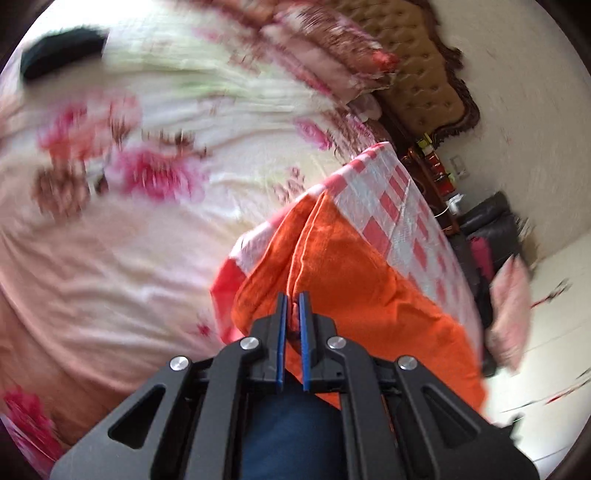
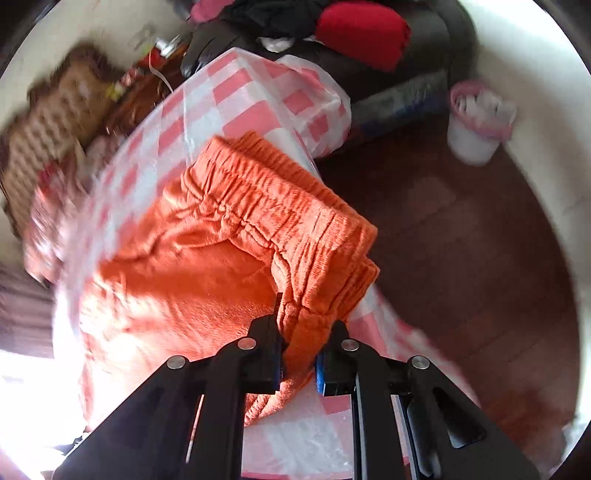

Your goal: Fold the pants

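1. Spreading across most of the left wrist view, a bed (image 1: 129, 258) under a floral sheet in pink, cream and red lies beside the work area; the picture is blurred here.
2. A surface (image 2: 236, 96) covered by a red-and-white checked plastic cloth carries the task's garment.
3. The orange pants (image 2: 207, 266) lie on that cloth, their gathered elastic waistband bunched and lifted at the near corner, the fabric running back along the cloth.
4. A dark sofa (image 2: 424, 55) stands past the far end of the surface, with a red cushion (image 2: 362, 33) on it.
5. The right gripper (image 2: 299, 332) has its jaws clamped on a thick bundle of waistband.
6. The left gripper (image 1: 294, 325) has its jaws drawn narrow, pinching a thin fold of the orange fabric along a seam.
7. A pink-rimmed bin (image 2: 476, 122) sits on the wooden floor, well apart from the pants.
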Motion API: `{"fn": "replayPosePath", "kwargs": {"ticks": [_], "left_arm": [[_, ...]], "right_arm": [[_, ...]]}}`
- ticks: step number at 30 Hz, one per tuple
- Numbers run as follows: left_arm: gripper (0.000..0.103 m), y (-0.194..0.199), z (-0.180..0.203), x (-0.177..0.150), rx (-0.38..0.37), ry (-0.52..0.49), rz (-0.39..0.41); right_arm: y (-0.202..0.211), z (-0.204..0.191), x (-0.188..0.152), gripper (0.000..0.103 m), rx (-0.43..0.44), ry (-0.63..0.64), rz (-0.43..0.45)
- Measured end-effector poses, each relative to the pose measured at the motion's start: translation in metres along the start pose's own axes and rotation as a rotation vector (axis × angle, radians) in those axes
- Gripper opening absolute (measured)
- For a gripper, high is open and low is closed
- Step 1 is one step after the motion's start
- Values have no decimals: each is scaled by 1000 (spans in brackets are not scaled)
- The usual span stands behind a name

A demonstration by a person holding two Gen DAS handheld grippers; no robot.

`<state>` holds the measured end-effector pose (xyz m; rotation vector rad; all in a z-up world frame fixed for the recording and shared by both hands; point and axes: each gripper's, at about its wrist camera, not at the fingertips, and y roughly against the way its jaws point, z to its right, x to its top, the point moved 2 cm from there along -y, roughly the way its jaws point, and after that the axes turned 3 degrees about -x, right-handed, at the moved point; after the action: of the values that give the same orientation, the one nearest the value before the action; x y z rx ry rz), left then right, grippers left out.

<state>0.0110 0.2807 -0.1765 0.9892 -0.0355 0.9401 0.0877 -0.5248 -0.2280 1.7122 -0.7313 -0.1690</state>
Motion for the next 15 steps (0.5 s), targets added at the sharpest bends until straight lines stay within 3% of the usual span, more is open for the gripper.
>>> {"fn": "replayPosePath", "kwargs": {"ticks": [2,4,6,8,9,11,13,15], "left_arm": [[6,-5,2,-10,75,-54,-6],[6,-25,-21,-24,100,46,-99],[7,-36,-29,-32,109,31,-159],[23,-31,-26,-27,123,7,-130],[40,-25,-24,-18,119,-6,-92],[45,-19,-12,4,112,-58,-37],[56,-26,3,29,109,-156,-4],[66,-46,17,50,88,-231,-38]], "right_arm": [[0,-12,-2,14,-76,70,22],[-3,-20,-4,14,-137,118,32],[-6,-22,-6,15,-172,142,40],[-7,-23,-6,15,-192,152,43],[-7,-24,-6,15,-197,157,44],[-8,-25,-6,15,-201,159,43],[-8,-24,-6,16,-198,154,44],[-8,-26,-7,16,-201,152,44]]}}
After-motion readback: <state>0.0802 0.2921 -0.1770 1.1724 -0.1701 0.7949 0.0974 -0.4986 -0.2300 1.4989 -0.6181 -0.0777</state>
